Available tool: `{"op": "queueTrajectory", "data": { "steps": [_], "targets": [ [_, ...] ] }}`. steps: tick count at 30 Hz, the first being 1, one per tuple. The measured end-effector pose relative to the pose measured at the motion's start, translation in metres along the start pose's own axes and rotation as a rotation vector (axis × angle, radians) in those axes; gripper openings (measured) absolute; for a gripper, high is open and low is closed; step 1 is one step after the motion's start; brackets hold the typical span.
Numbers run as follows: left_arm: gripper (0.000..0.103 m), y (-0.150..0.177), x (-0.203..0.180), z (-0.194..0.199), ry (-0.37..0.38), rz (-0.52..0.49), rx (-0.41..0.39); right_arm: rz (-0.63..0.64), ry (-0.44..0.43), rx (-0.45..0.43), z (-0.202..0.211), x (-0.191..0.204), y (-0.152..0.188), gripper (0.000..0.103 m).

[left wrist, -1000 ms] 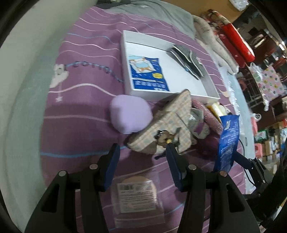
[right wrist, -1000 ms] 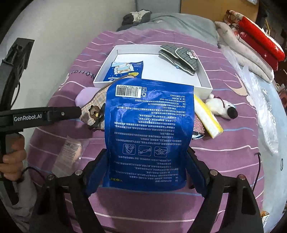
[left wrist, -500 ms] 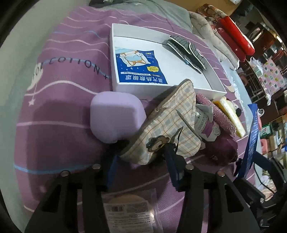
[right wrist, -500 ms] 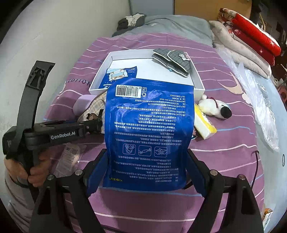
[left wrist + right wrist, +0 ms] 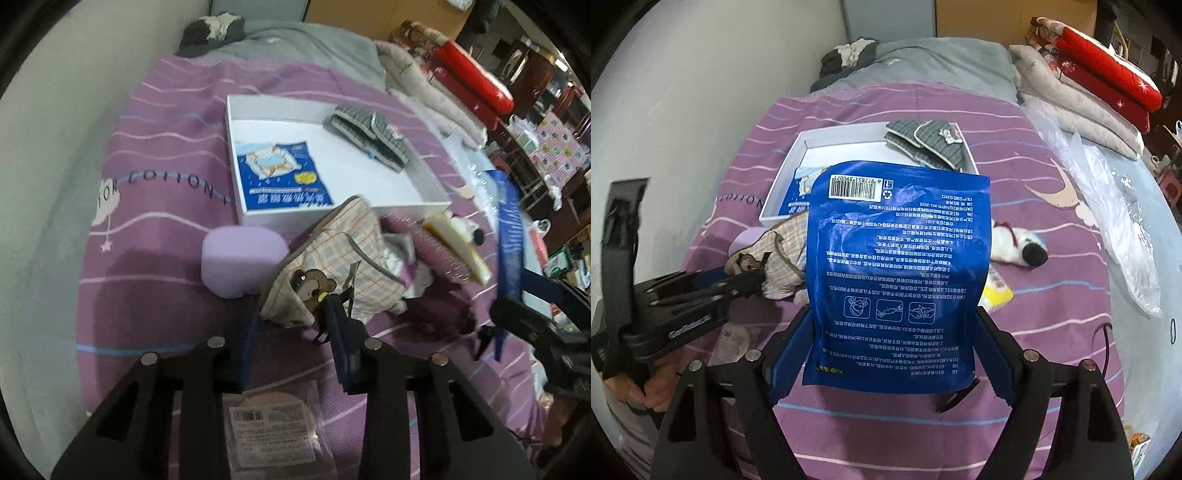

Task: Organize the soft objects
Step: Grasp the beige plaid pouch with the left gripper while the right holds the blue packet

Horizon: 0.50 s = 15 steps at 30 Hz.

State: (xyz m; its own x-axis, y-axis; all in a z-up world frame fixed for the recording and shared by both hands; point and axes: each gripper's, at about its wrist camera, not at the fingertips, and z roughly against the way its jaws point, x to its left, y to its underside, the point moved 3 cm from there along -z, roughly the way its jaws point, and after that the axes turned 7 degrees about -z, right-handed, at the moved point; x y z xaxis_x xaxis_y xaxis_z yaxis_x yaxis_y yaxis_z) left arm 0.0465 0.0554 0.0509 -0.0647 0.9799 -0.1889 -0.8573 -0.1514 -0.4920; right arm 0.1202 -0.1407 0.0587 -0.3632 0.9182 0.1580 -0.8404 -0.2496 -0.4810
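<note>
A checked pouch with a bear patch (image 5: 332, 254) lies on the purple bedspread in front of a white box (image 5: 277, 218). My left gripper (image 5: 291, 319) is closing its jaws on the pouch's near end, which fills the gap between the pads; in the right wrist view, the left gripper (image 5: 753, 271) grips by the bear patch. My right gripper (image 5: 890, 319) is shut on a large blue packet (image 5: 897, 266) held upright above the bed, hiding much behind it. The box holds a blue eye-mask packet (image 5: 277, 177) and grey striped fabric pieces (image 5: 369, 136).
Beside the pouch sit a lilac sponge (image 5: 240, 262), a glittery pink item (image 5: 432, 251), a yellow sponge (image 5: 458, 254) and a white plush dog (image 5: 1015, 247). A clear packet with a round puff (image 5: 273, 432) lies under my left gripper. The wall runs along the left; clear plastic (image 5: 1108, 206) and folded quilts (image 5: 1108, 74) are right.
My left gripper has moved forward over the clear packet to the checked pouch, and its jaws have narrowed around the pouch's near end. The right gripper still holds the blue packet, slightly higher.
</note>
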Motion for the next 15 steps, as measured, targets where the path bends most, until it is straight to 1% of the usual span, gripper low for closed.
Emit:
{"op": "queueTrajectory", "data": {
  "steps": [3,8,9,10,12,13,14,15],
  "targets": [
    [0.036,-0.003,0.002,0.012,-0.009,0.002,-0.036,0.002,-0.01,-0.003,0.0,-0.003,-0.012,0.083],
    [0.035,-0.007,0.002,0.028,0.009,0.008,-0.099,0.017,-0.023,-0.007,-0.008,-0.003,-0.033,0.083],
    [0.029,-0.009,0.002,0.031,0.012,0.005,-0.118,0.019,-0.025,-0.006,-0.011,-0.002,-0.037,0.083],
    [0.012,-0.01,0.003,0.033,0.015,0.007,-0.13,0.02,-0.028,-0.005,-0.015,-0.002,-0.043,0.083],
    [0.009,-0.013,0.006,0.035,0.092,0.037,-0.144,0.024,-0.028,-0.004,-0.022,-0.002,-0.052,0.083],
    [0.008,-0.015,0.007,0.036,0.102,0.048,-0.15,0.028,-0.035,-0.005,-0.026,-0.001,-0.058,0.083],
    [0.007,-0.016,0.007,0.037,0.09,0.042,-0.159,0.028,-0.042,-0.006,-0.029,0.0,-0.062,0.083],
    [0.007,-0.016,0.008,0.037,0.06,0.028,-0.164,0.027,-0.048,-0.003,-0.033,0.0,-0.067,0.083]
  ]
}}
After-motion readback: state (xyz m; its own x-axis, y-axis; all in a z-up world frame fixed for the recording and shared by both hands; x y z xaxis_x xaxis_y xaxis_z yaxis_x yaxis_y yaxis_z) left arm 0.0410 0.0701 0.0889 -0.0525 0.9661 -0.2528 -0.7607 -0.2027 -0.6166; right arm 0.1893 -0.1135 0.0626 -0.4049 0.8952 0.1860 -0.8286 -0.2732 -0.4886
